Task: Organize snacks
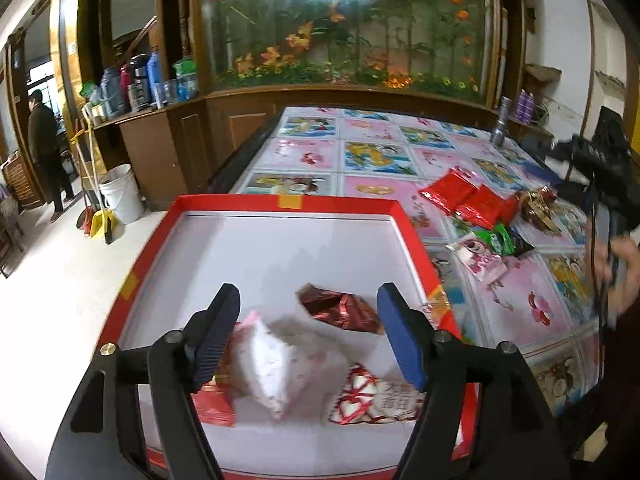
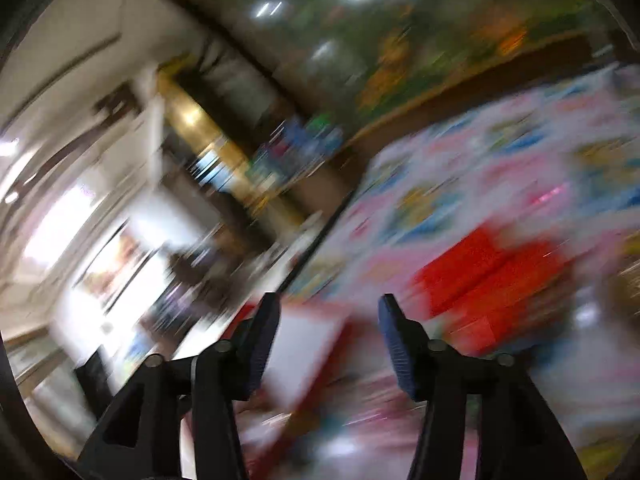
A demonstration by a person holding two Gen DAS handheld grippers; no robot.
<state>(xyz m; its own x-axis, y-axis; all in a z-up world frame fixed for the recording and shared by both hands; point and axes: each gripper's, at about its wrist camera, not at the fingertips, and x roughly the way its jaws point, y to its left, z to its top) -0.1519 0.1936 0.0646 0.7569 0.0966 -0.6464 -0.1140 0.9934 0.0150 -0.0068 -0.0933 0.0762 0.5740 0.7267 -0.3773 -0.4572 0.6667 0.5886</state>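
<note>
Over the red tray point(image 1: 256, 202) at the tabletop point(image 1: 516, 308) edge, the left gripper point(image 1: 310, 336) hangs with its fingers spread and nothing clamped; a white pouch point(image 1: 276, 364) lies between them, with a maroon packet point(image 1: 340, 312), a heart packet point(image 1: 372, 396) and a red packet point(image 1: 214, 402) close by in the tray. The right gripper point(image 2: 328, 344) is also open and empty, its view smeared by blur. The loose pile still waits on the tabletop: red packets point(image 1: 464, 196), a green packet point(image 1: 498, 240), a pink packet point(image 1: 482, 260). Aiming through such blur, the right fingers could knock the heap or pinch two overlapping packets at once. The tray sits by the tabletop edge, so a shove might tip it. A silver can point(image 1: 500, 130) stands well apart; a bucket point(image 1: 120, 192) sits on the floor, and a person point(image 1: 44, 152) stands far off.
</note>
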